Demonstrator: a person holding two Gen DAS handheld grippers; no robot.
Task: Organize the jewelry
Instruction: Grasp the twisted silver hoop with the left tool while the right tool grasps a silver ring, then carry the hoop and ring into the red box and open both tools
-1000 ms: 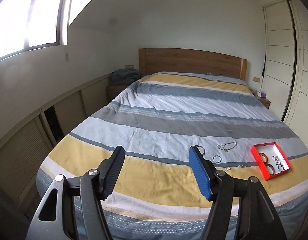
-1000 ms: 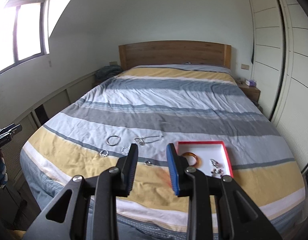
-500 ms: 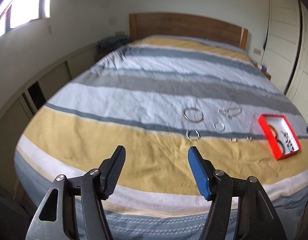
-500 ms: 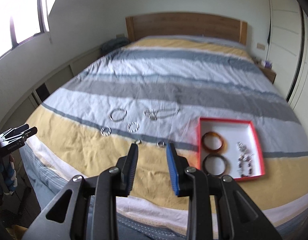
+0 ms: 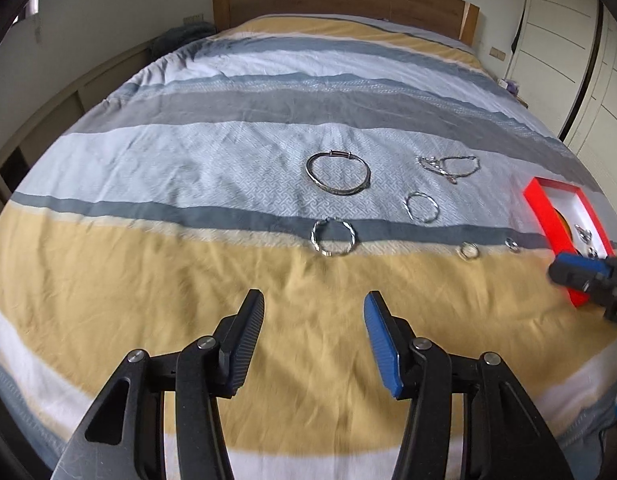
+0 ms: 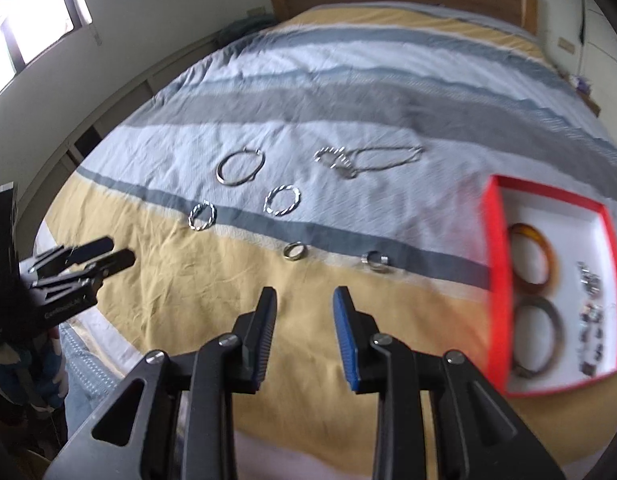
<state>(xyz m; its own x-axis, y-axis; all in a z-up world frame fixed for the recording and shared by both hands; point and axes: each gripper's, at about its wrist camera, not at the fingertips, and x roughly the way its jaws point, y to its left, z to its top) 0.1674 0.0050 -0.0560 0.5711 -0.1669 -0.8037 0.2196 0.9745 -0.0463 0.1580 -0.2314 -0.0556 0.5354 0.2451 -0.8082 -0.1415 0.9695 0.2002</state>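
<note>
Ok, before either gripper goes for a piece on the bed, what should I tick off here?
1. Left gripper open and empty: ok.
2. Right gripper open and empty: ok, though narrower.
3. Loose pieces apart on the bedspread: ok; large bangle, two twisted bracelets and two rings lie separate.
4. Chain necklace untangled: cannot tell.
5. Red box has free space: ok, white floor is bare beside the two bangles.
6. Sharpness: not ok, right wrist view blurred.
</note>
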